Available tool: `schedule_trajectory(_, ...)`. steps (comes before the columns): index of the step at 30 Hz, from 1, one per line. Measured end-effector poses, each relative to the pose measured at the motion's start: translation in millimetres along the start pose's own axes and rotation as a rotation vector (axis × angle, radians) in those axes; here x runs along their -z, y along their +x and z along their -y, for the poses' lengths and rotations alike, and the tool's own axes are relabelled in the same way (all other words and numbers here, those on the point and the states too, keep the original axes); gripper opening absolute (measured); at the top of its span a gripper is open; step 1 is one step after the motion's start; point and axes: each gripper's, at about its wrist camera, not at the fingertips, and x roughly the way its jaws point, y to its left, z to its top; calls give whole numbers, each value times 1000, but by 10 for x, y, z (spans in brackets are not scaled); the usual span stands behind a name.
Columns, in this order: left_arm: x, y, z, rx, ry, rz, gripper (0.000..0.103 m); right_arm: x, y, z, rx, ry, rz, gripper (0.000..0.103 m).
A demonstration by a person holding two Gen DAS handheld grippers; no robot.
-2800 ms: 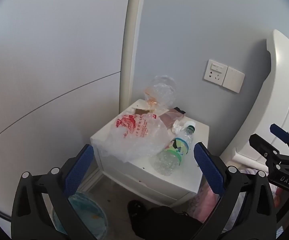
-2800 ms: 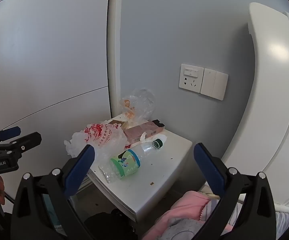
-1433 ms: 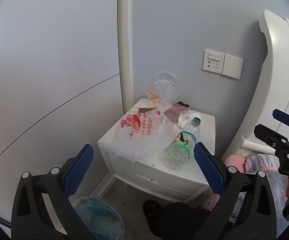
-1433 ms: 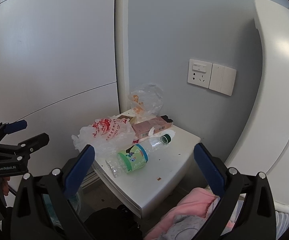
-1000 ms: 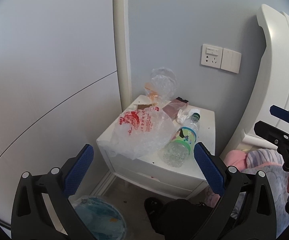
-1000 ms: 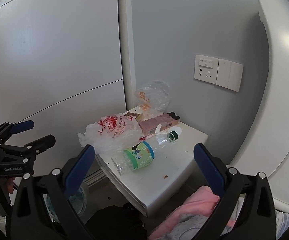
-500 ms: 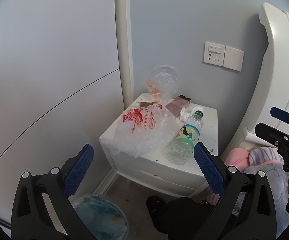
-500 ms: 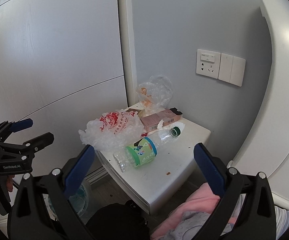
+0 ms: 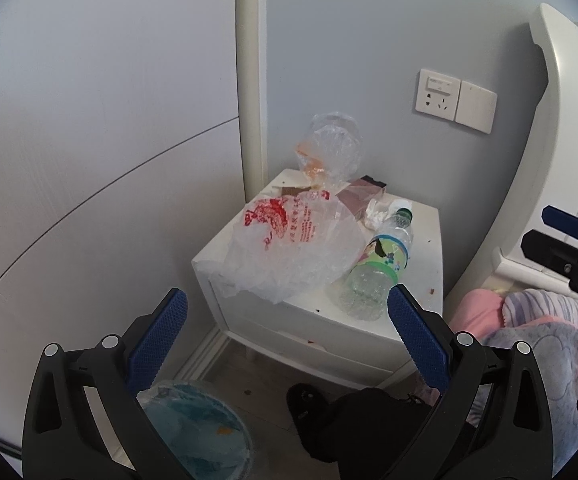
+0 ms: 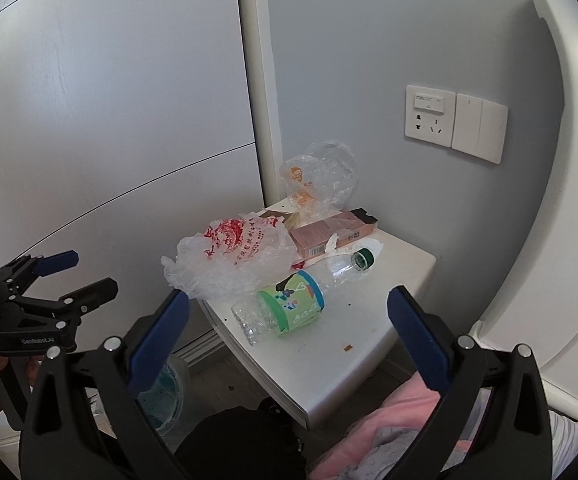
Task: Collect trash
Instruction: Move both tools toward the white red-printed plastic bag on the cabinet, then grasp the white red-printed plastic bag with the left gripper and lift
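Your bin (image 9: 193, 428) on the floor beside the nightstand (image 9: 421, 248) has a blue liner; a small orange scrap lies inside. On the nightstand top the trash sits together: a crumpled clear bag with red print (image 9: 289, 248) at the left edge, an empty plastic bottle (image 10: 293, 300) lying on its side against it, green cap on, a pink carton (image 10: 329, 234) and a second clear bag (image 10: 321, 178) behind. Your left gripper (image 9: 285, 320) and right gripper (image 10: 287, 312) both hang short of the nightstand, jaws wide, holding nothing.
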Motion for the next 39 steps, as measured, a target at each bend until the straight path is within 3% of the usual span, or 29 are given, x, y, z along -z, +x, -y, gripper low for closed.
schedule_trajectory(12, -123, 388, -262, 28, 8, -21, 97, -266, 649, 107, -100, -64, -45, 97)
schedule_trajectory(19, -284, 872, -390, 14, 32, -61, 97, -491, 1388, 179, -149, -104, -103, 97)
schedule_trajectory(34, -472, 2008, -577, 113, 28, -192, 97, -682, 2764, 251, -237, -116, -298, 95)
schedule_trajectory(36, -460, 2129, -627, 127, 14, -211, 97, -686, 2868, 232, -243, -118, -315, 81)
schedule_trajectory(37, -454, 2171, -645, 138, 6, -218, 97, -691, 2927, 224, -236, -117, -328, 61)
schedule_trajectory(39, -439, 2239, -668, 149, -12, -222, 97, -703, 2989, 205, -221, -109, -343, 56)
